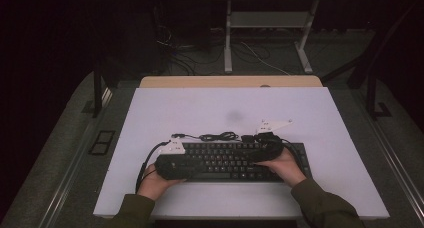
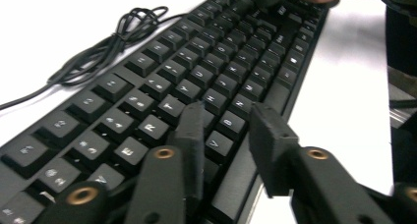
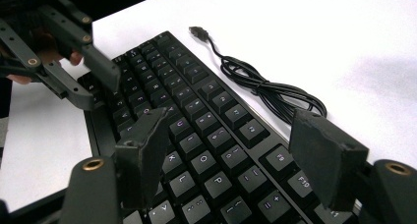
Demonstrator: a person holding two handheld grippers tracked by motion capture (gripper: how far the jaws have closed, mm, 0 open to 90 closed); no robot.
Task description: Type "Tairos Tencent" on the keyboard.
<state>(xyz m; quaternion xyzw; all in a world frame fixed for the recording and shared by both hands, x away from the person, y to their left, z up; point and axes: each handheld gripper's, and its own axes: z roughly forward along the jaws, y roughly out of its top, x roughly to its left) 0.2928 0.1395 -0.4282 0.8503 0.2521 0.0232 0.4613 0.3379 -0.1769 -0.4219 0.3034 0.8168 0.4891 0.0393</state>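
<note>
**Two grippers over keyboard, keys within reach**

Black keyboard (image 1: 235, 160) lying flat near front edge of white bench (image 1: 210, 108), its cable (image 1: 220, 136) bundled loose just behind, USB plug (image 3: 197, 31) free on bench top. Left gripper (image 2: 226, 123) poised low over left half, approx. above T/G/V keys; fingers (image 2: 189, 130) a narrow gap apart, holding nothing. Right gripper (image 3: 231, 135) hovering over right half, near O/P/L keys; fingers (image 3: 142, 150) spread wide, nothing between them. Hands (image 1: 155, 180) gripping both tools from front of bench.

Likely step: pressing keys w/ fingertips, or getting hold of keyboard by its ends – cannot tell which. For pressing: best to narrow right fingers first so one tip meets one key, come down straight, light touch, lift clear before next key. For lifting: take both short ends level, same height, no tilt. Either way, keep clear of cable bundle; snagging it risks dragging keyboard sideways.
</note>
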